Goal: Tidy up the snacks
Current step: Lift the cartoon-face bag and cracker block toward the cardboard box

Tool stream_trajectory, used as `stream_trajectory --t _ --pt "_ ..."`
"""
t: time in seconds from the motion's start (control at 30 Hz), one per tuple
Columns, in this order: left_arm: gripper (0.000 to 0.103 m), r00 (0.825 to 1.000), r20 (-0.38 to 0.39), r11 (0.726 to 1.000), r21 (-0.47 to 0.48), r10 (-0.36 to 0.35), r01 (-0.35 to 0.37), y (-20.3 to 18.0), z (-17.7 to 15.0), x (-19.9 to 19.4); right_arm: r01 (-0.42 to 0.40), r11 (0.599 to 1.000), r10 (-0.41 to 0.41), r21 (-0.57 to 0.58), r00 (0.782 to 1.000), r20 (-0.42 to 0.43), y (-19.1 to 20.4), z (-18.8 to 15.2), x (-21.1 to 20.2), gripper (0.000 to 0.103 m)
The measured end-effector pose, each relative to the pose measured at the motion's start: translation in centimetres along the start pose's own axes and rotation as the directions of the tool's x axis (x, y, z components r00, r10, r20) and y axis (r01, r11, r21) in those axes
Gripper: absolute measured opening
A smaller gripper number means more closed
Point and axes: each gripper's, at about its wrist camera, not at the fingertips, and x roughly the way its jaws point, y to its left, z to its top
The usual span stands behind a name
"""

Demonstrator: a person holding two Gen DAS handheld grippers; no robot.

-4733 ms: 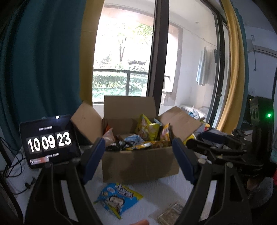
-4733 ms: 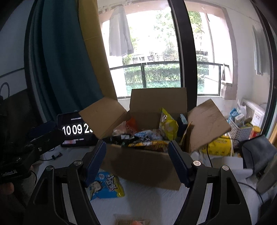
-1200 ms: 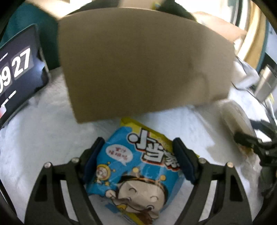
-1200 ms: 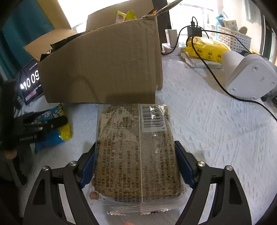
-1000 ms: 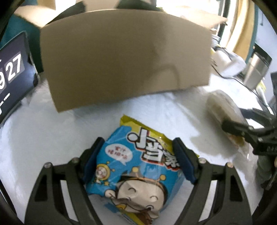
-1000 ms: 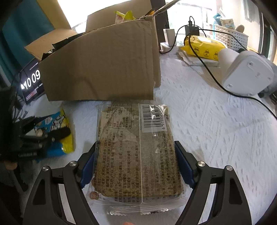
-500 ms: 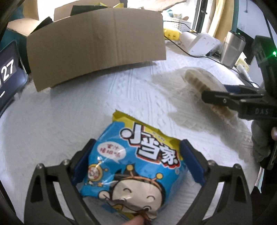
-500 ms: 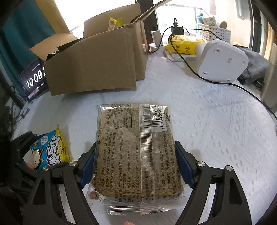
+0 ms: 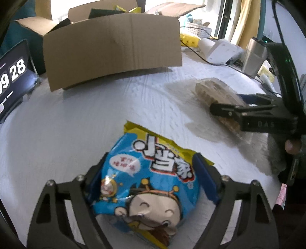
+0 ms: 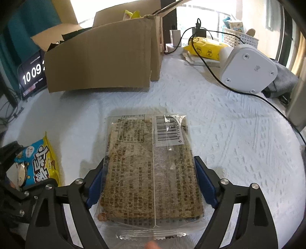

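White textured cloth covers the table before the cardboard box. Only the left view shows the blue noodle packet's full front, clenched in the left gripper, whose jaws have just been closing. Only the right shows the seaweed cracker pack's barcode, grasped by the right gripper. Box contents are mostly hidden; yellow wrappers poke out.

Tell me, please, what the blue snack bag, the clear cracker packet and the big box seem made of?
Blue snack bag: glossy printed plastic film, creased, with glare. Clear cracker packet: transparent shiny plastic wrap; contents show through. Big box: matte brown corrugated cardboard, judging by faint ribbing.
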Motion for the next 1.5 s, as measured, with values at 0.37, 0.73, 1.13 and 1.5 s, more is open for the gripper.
stream_trajectory --t 0.37,0.73,1.13,1.5 --pt "0.060 1.000 0.019 1.000 -0.029 -0.010 0.010 1.1 -0.6 -2.2 -0.039 0.999 0.039 0.007 0.998 0.047 0.6 -0.1 -2.9 0.084" --pt "0.094 0.994 -0.009 0.988 0.110 -0.108 0.109 0.1 -3.1 -4.5 -0.054 0.998 0.054 0.012 0.998 0.041 1.3 -0.7 -3.4 0.084" --pt "0.078 0.996 -0.054 0.991 0.109 -0.071 0.076 0.8 -2.8 -2.5 -0.054 0.999 0.053 0.004 0.996 0.068 2.1 -0.4 -4.8 0.084" --pt "0.077 0.996 0.072 0.998 0.027 -0.061 0.059 2.1 -0.9 -6.1 -0.059 0.998 0.062 -0.030 0.991 0.121 2.7 2.0 -6.5 0.084"
